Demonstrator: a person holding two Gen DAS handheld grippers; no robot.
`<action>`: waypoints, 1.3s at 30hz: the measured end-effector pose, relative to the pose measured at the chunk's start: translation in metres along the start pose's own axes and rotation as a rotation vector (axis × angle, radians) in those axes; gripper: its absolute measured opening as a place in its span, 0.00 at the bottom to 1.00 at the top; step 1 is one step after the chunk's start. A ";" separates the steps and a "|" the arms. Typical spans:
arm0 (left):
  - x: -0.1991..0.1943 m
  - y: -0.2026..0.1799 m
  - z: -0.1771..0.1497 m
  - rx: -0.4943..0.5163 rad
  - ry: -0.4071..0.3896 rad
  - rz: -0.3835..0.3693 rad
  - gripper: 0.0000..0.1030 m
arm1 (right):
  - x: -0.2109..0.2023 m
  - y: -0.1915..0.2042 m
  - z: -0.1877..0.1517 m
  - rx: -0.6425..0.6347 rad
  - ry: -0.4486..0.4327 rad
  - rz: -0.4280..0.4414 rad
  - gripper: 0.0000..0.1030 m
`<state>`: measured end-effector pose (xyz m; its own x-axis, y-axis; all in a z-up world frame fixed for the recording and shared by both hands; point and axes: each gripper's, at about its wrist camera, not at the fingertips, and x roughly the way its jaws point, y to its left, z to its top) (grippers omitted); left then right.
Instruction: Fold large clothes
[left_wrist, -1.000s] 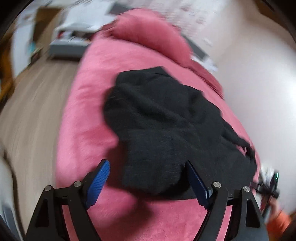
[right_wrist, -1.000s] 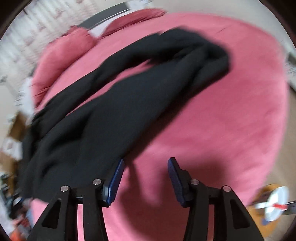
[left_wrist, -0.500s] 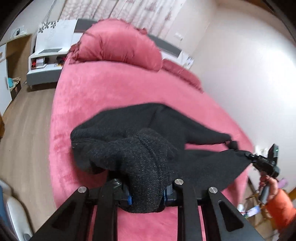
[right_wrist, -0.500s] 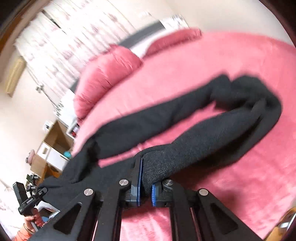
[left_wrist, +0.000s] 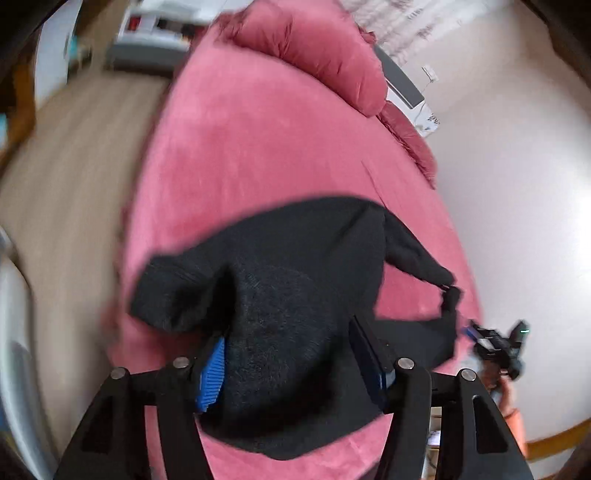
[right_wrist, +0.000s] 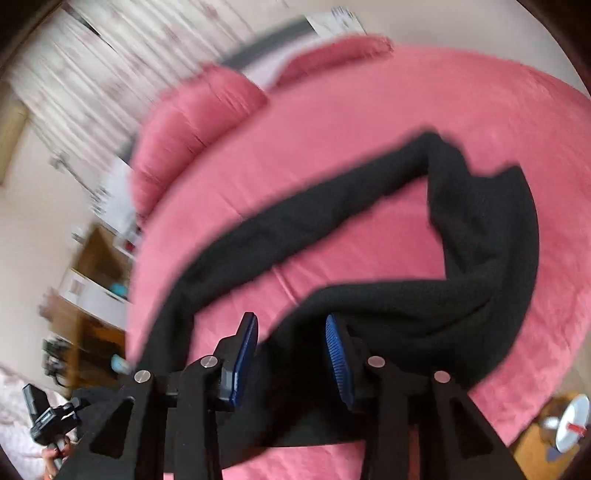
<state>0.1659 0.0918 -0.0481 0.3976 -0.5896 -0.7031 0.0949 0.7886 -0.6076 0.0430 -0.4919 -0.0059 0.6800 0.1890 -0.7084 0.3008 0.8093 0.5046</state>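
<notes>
Mid-fold, both the left gripper (left_wrist: 291, 365) and right gripper (right_wrist: 291, 363) have just been opening, jaws parted off the black garment (left_wrist: 295, 280) between them on the bed (left_wrist: 236, 155); regripping likely follows.

Black garment (left_wrist: 295, 295) hides left tongs' (left_wrist: 291, 365) pads.

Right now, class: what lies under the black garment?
The black garment lies on the pink bed cover, which shows all around it. Whatever sits beneath its bunched middle is covered and cannot be seen.
</notes>
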 end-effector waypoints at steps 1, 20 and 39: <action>0.004 0.008 -0.017 0.000 0.002 -0.021 0.63 | 0.003 -0.004 -0.008 0.018 0.007 0.022 0.39; 0.054 -0.011 -0.114 0.370 -0.020 0.084 0.81 | -0.054 -0.163 0.013 0.114 -0.085 -0.311 0.55; -0.034 -0.014 -0.034 0.046 -0.061 0.077 0.07 | -0.088 -0.219 0.130 0.198 -0.293 -0.073 0.03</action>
<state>0.1200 0.0950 -0.0289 0.4597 -0.5162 -0.7226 0.1034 0.8393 -0.5338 0.0047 -0.7585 0.0100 0.8063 -0.0561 -0.5888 0.4597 0.6859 0.5641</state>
